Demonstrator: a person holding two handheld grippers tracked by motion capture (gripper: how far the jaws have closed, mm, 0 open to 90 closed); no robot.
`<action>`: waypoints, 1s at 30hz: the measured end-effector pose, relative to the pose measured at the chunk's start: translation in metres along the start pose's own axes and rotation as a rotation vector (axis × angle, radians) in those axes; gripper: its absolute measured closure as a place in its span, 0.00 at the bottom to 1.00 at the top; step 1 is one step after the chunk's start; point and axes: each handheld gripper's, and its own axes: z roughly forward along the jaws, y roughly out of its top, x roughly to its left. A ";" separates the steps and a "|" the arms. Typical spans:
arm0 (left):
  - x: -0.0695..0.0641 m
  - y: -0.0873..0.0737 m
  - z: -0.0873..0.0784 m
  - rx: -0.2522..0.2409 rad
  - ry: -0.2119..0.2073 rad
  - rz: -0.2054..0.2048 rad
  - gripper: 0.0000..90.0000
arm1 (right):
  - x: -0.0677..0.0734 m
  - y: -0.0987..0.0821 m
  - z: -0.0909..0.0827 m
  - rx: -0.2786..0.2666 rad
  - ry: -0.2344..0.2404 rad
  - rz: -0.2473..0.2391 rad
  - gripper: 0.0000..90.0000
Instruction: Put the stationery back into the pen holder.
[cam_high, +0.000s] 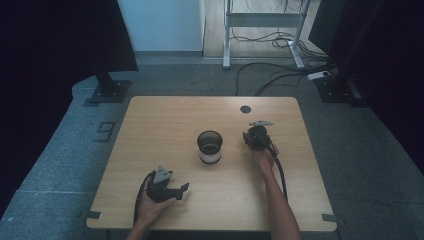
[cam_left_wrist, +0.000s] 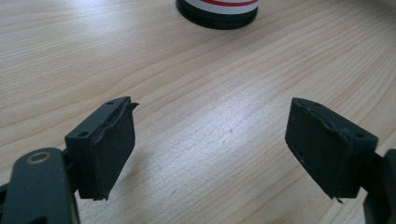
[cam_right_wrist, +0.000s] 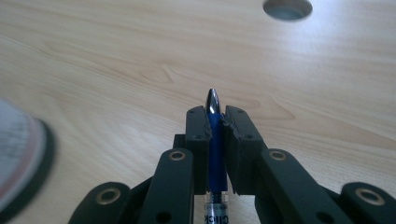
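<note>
A dark round cup (cam_high: 209, 146) with a white label stands in the middle of the wooden table (cam_high: 165, 115); its base (cam_left_wrist: 217, 14) with a red stripe shows at the top of the left gripper view, and its blurred edge (cam_right_wrist: 21, 158) at the left of the right gripper view. My right gripper (cam_high: 254, 136) is to the right of the cup, shut on a blue pen (cam_right_wrist: 215, 135) whose metal tip pokes out past the jaws. My left gripper (cam_high: 181, 190) rests near the front edge, open (cam_left_wrist: 210, 144), with bare wood between its jaws.
A round cable hole (cam_high: 245, 109) sits in the table near the far edge, ahead of the right gripper (cam_right_wrist: 287, 8). Beyond the table are a black stand base (cam_high: 107, 90), loose cables (cam_high: 280, 70) on the carpet and a desk frame (cam_high: 262, 30).
</note>
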 end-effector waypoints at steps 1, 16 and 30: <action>0.000 0.000 0.000 0.000 -0.001 -0.001 0.18 | 0.002 0.001 -0.005 -0.015 0.007 -0.006 0.88; -0.005 0.000 0.003 0.007 -0.008 0.008 0.19 | 0.002 0.005 -0.070 -0.233 0.076 0.014 0.88; -0.005 -0.001 0.004 0.016 -0.008 0.010 0.19 | 0.026 0.024 -0.110 -0.361 0.192 0.005 0.88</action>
